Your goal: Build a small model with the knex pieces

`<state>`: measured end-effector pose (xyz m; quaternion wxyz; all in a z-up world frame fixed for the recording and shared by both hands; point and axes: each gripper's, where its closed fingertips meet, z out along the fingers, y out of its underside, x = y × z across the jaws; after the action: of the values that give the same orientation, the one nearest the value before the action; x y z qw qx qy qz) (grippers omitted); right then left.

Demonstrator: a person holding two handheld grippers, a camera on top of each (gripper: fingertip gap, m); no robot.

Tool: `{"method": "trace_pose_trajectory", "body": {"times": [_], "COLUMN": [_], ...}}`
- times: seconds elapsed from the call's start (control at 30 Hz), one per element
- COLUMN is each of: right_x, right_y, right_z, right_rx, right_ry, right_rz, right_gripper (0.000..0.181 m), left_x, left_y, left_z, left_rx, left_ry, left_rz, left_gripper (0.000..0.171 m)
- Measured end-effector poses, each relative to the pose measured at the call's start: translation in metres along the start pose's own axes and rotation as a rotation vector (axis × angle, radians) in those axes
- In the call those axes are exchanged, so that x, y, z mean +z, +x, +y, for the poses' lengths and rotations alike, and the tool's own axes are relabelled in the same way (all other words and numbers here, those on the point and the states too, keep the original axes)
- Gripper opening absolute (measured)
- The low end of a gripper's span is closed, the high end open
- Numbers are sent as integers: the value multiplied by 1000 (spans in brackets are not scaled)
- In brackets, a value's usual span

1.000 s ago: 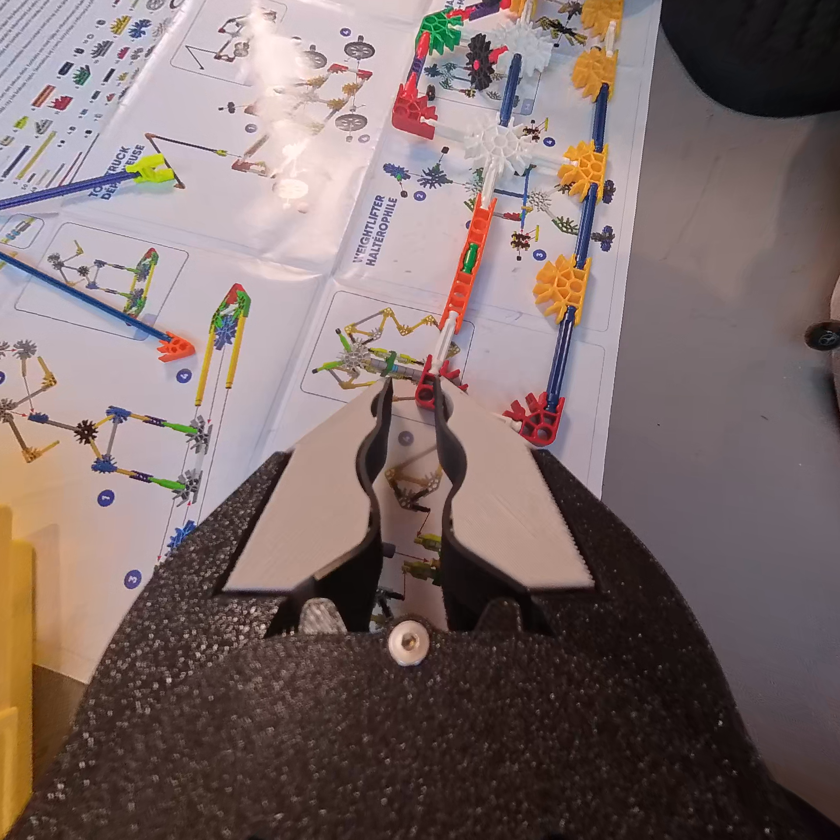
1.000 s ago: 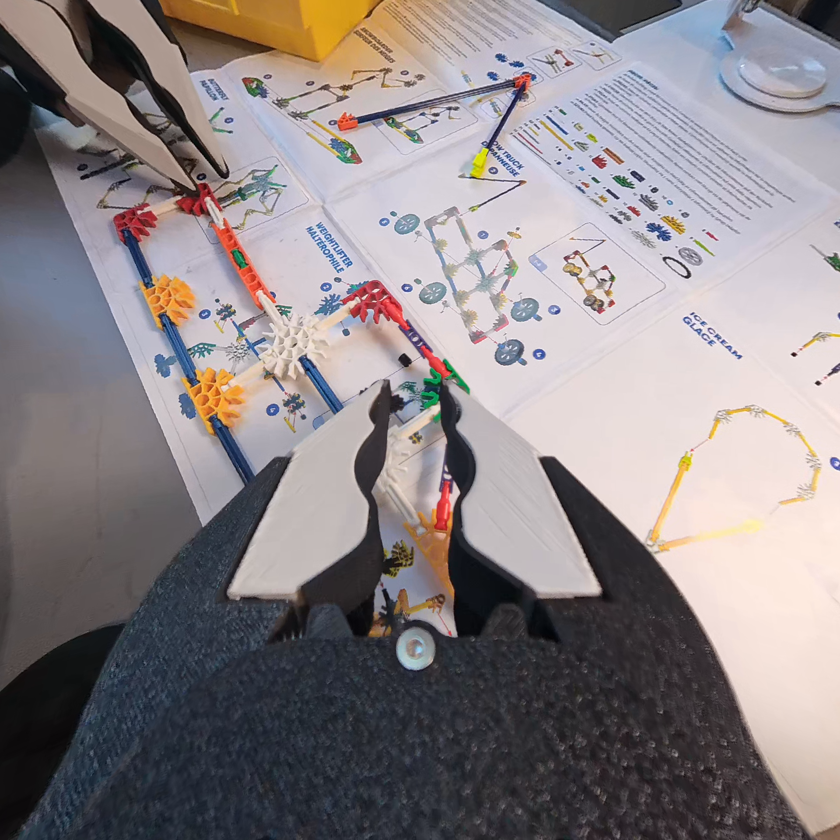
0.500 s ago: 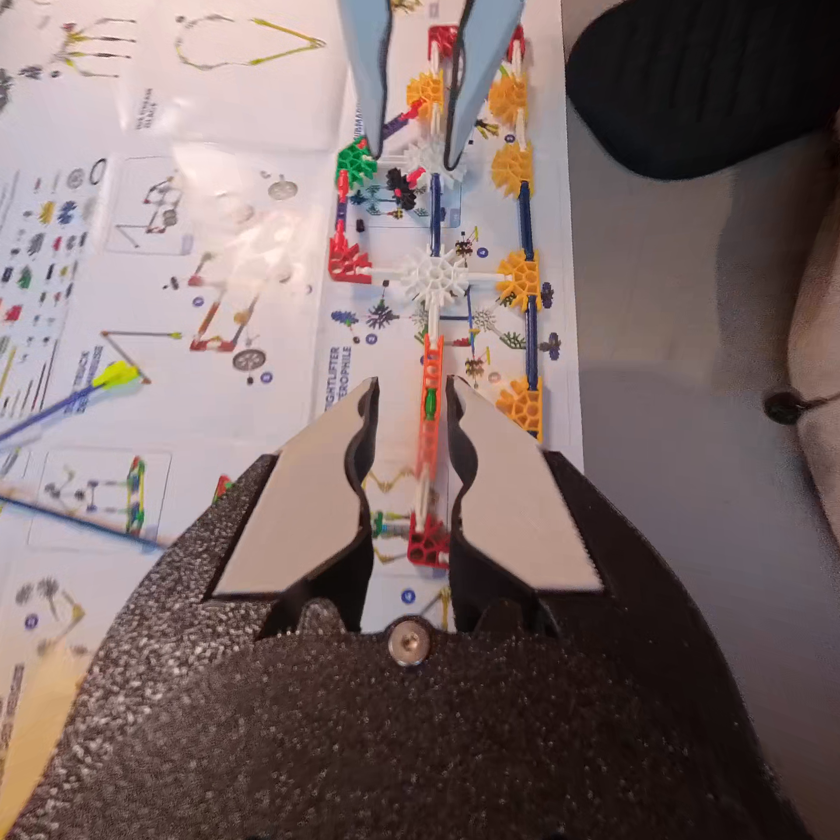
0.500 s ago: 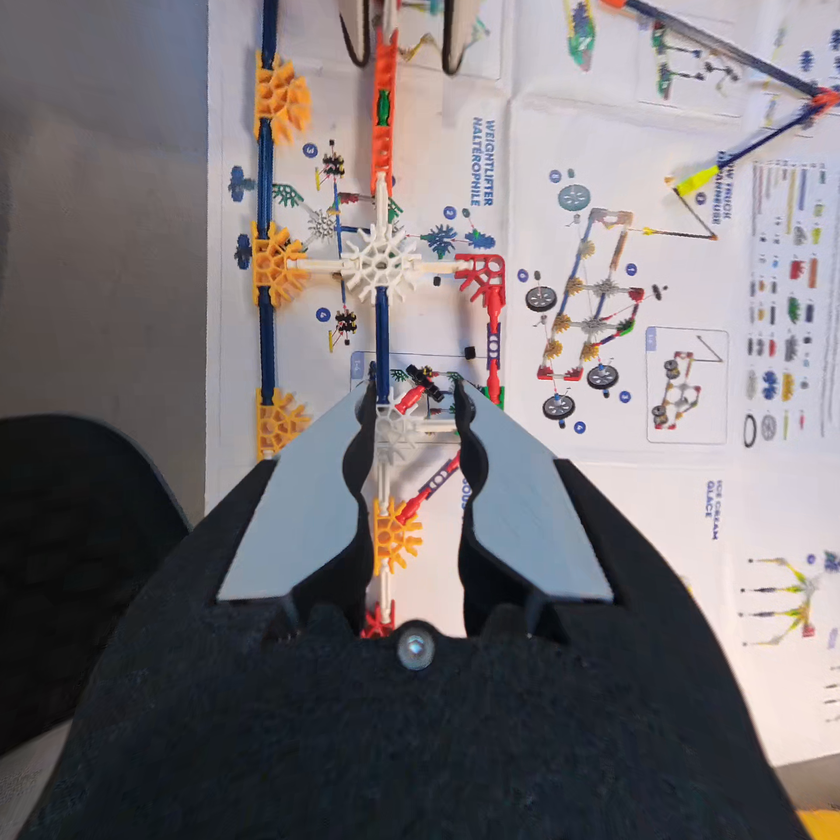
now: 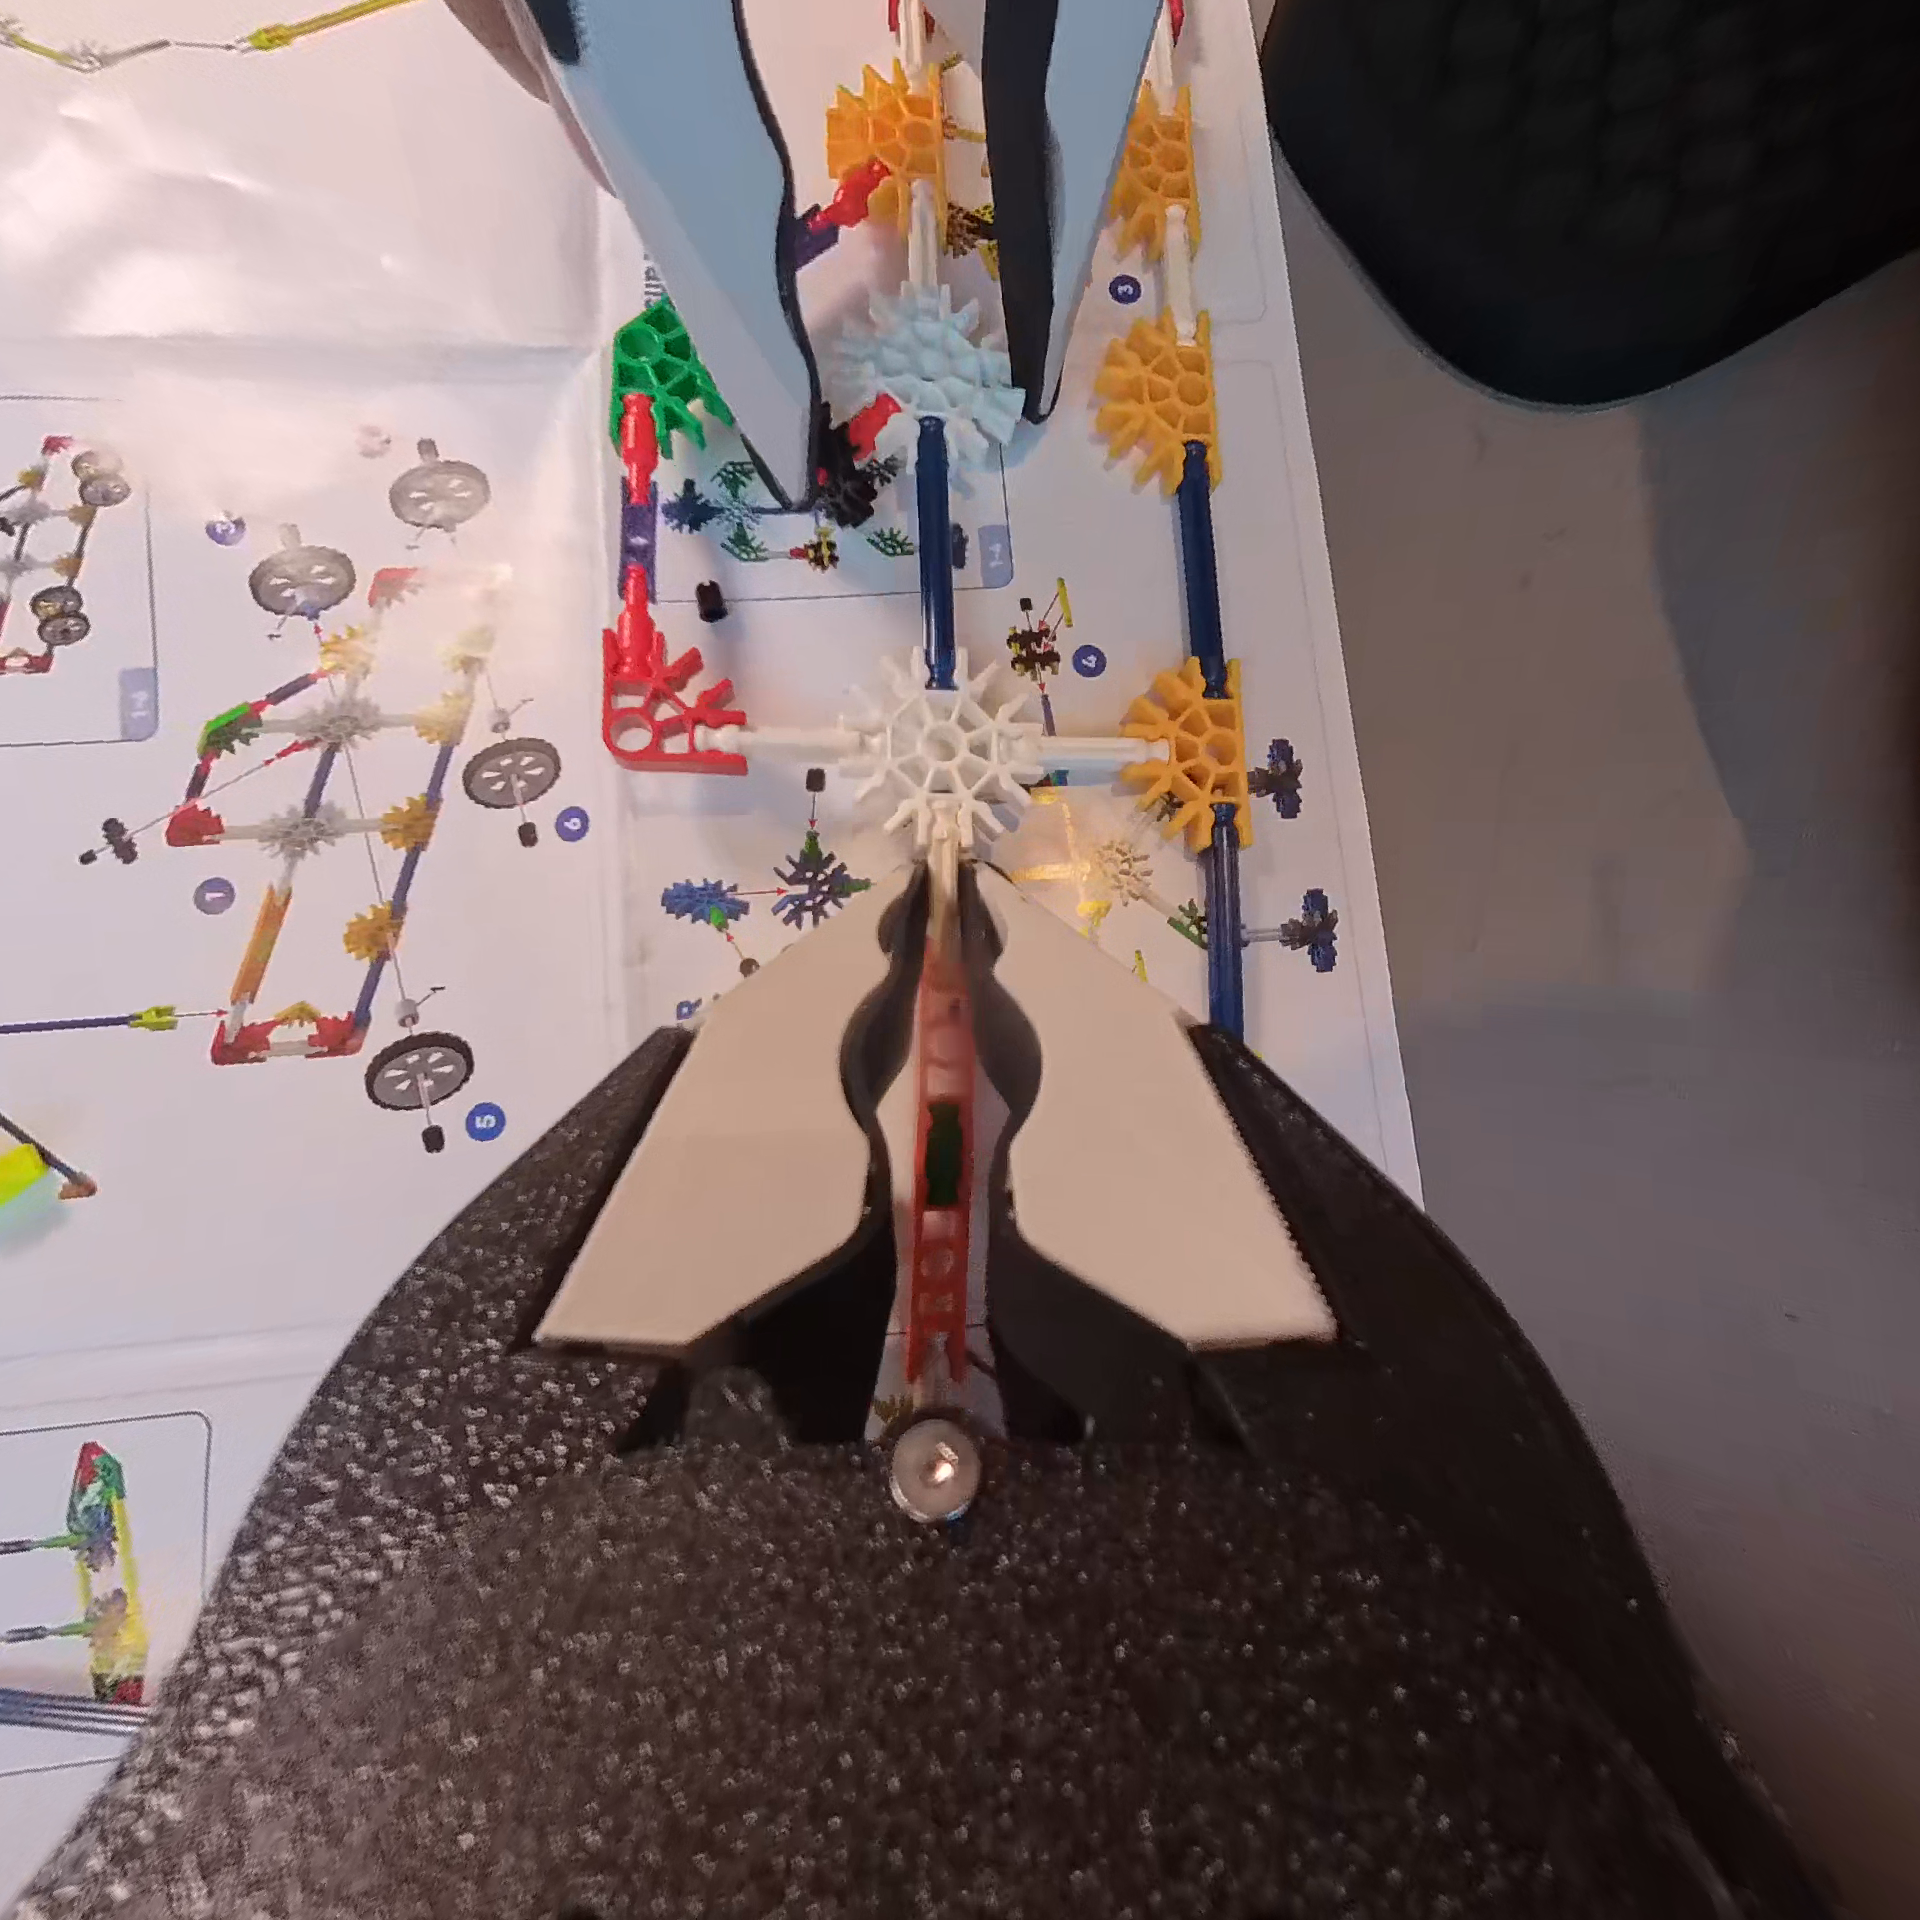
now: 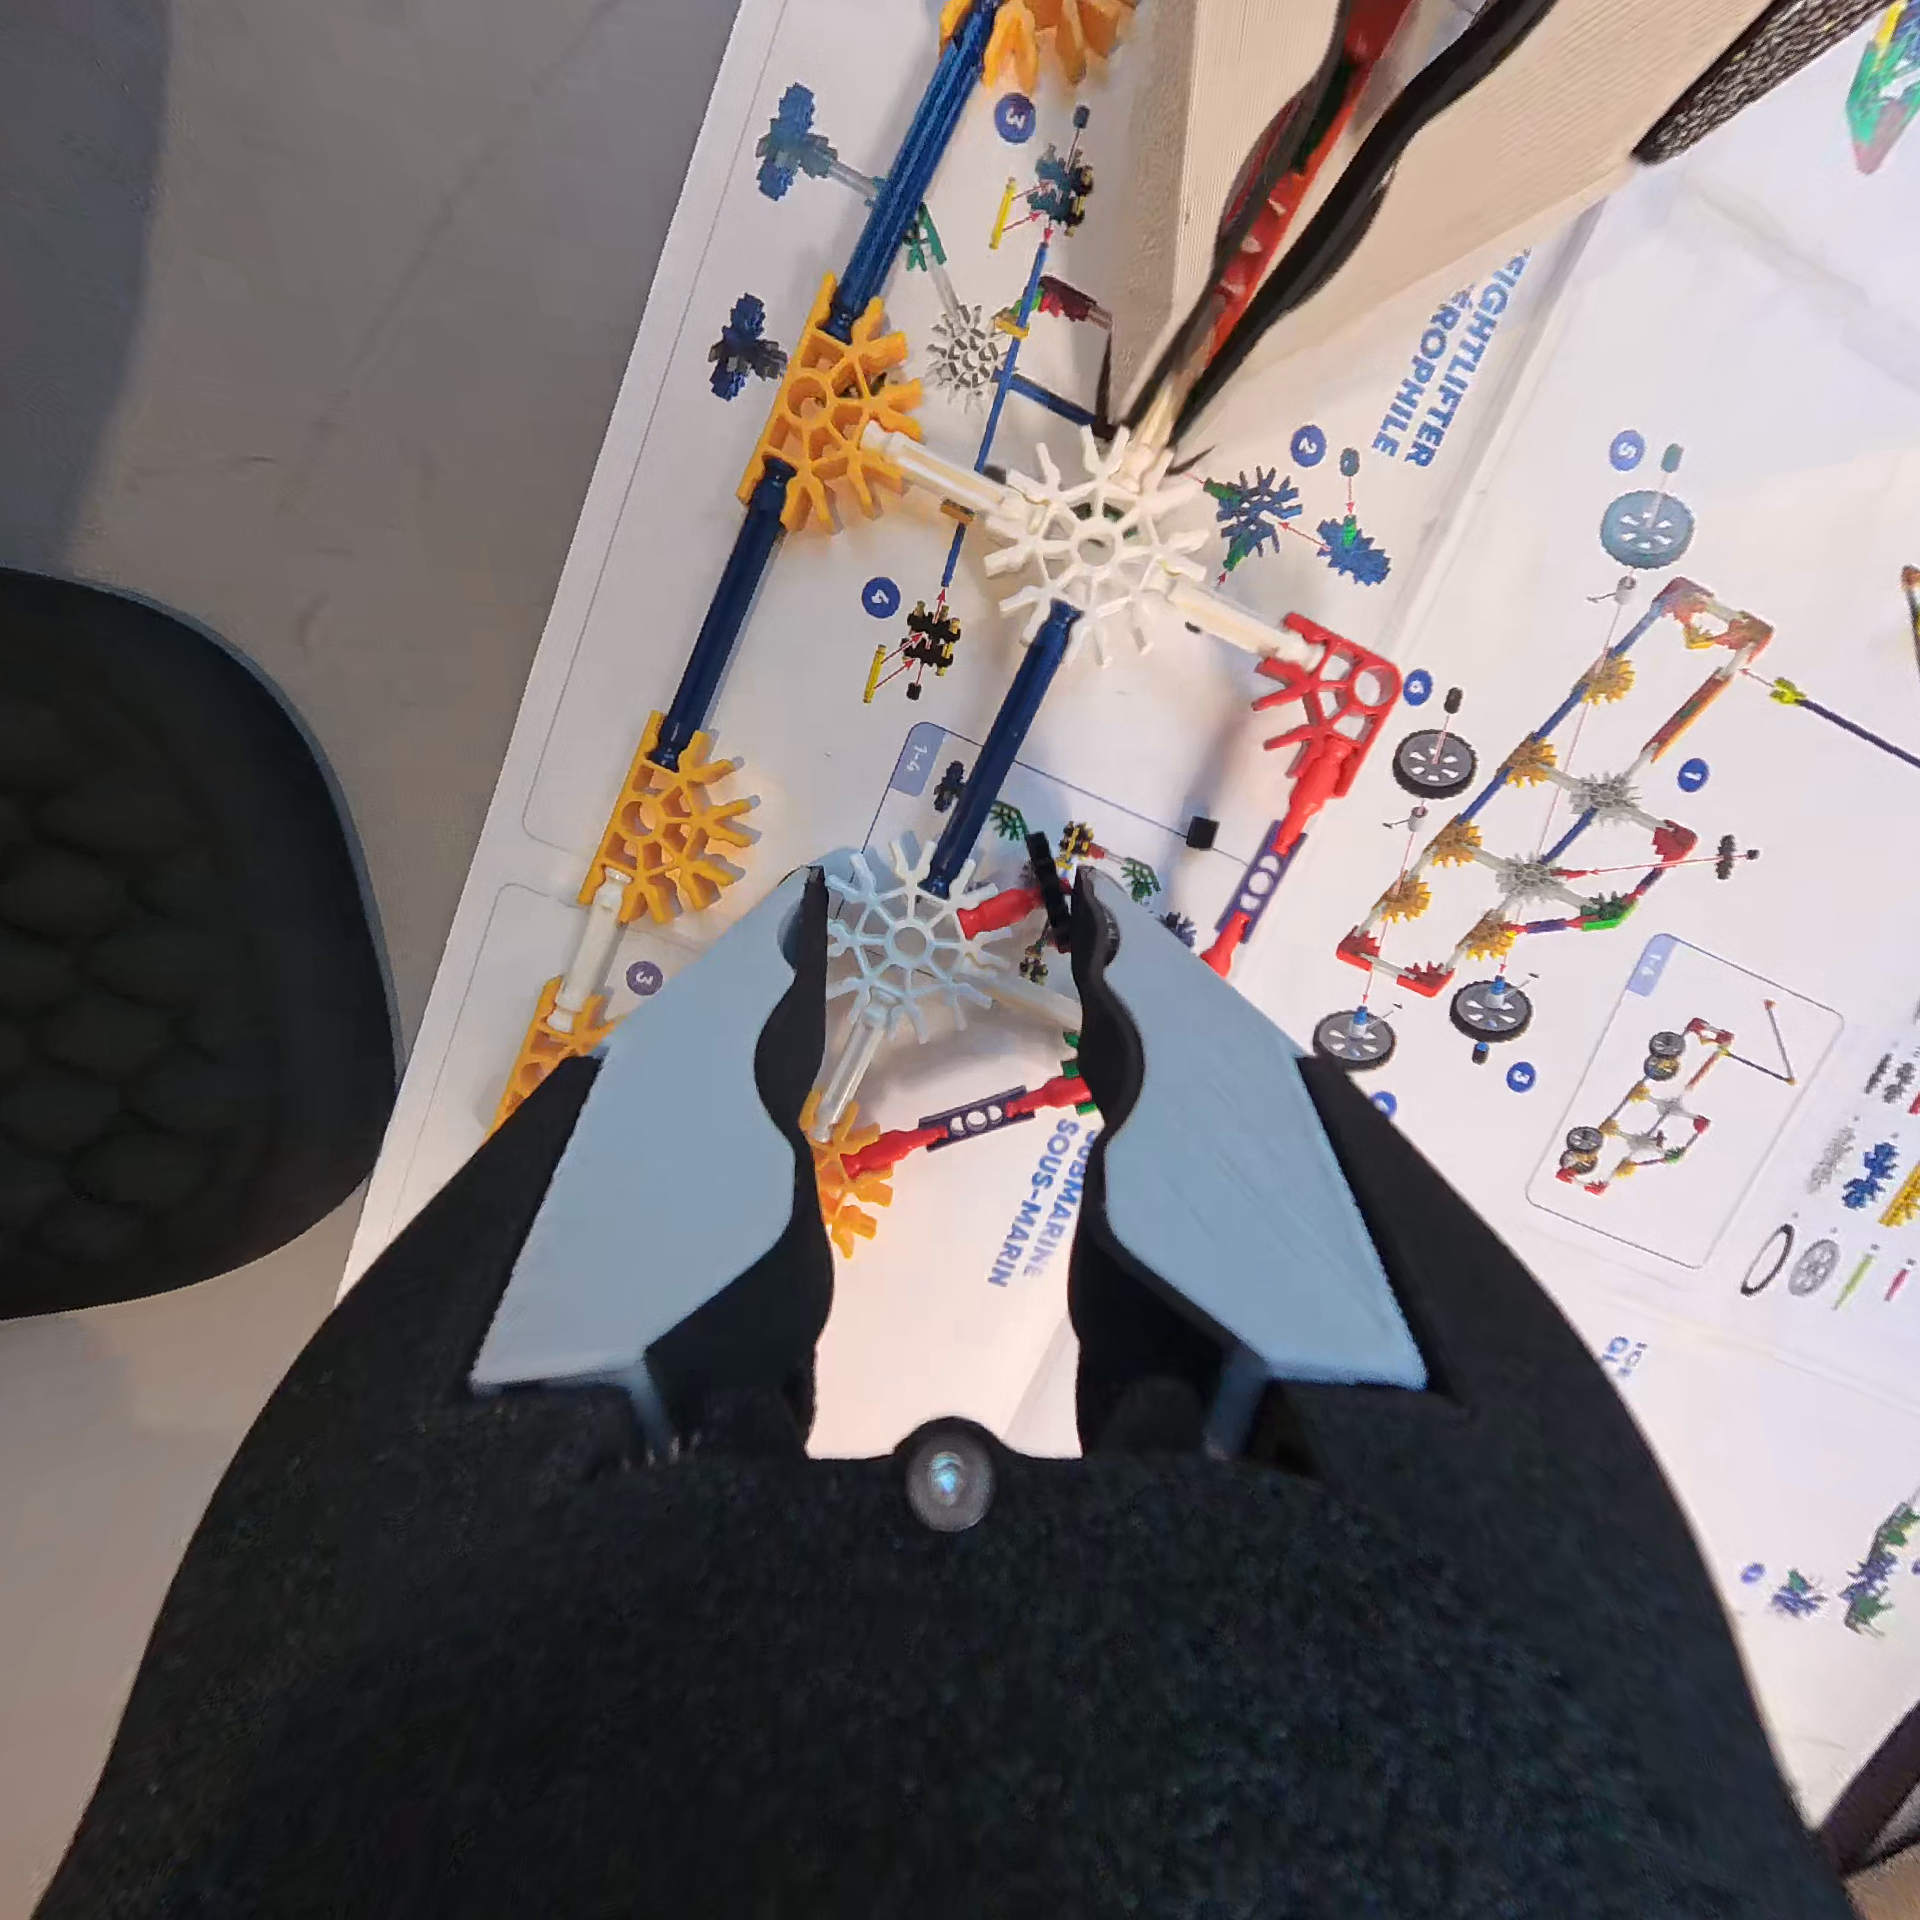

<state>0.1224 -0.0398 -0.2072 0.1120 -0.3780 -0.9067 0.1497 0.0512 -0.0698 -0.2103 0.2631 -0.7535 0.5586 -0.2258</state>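
Note:
A flat model of plastic rods and connectors lies on a paper instruction sheet [image 5: 312,260]. My left gripper [image 5: 941,885] is shut on the model's orange strip [image 5: 943,1226], which runs back between the jaws. Its tips pinch the white rod just short of the middle white snowflake connector [image 5: 940,743]. It shows in the right wrist view [image 6: 1143,421] too. My right gripper [image 6: 945,883] is open and straddles a second white snowflake connector [image 6: 909,940], with a blue rod [image 6: 1003,748] leading away from it. In the left wrist view this gripper [image 5: 920,447] comes in from the top.
Yellow connectors [image 5: 1190,743] on blue rods line the sheet's right edge. A red corner connector [image 5: 665,717] and a green one [image 5: 655,379] lie to the left. A dark cushion-like object [image 5: 1558,156] rests on the grey table [image 5: 1662,935] beside the sheet.
My left gripper slid forward along the orange strip and closed on it. My right gripper moved in over the white connector and its jaws widened. The two grippers now face each other closely.

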Motion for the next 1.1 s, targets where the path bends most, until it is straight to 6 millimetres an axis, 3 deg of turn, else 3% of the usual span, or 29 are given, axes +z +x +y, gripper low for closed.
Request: {"method": "trace_pose_trajectory", "body": {"times": [0.3, 1.1], "right_x": [-1, -7], "right_y": [-1, -7], "right_z": [1, -1], "right_rx": [41, -53], "right_ry": [1, -40], "right_rz": [45, 81], "right_gripper": [47, 42], "left_x": [0, 0], "left_y": [0, 3], "left_z": [0, -1], "left_rx": [18, 23], "left_ry": [4, 15], "left_rz": [-7, 7], "left_gripper": [3, 3]}}
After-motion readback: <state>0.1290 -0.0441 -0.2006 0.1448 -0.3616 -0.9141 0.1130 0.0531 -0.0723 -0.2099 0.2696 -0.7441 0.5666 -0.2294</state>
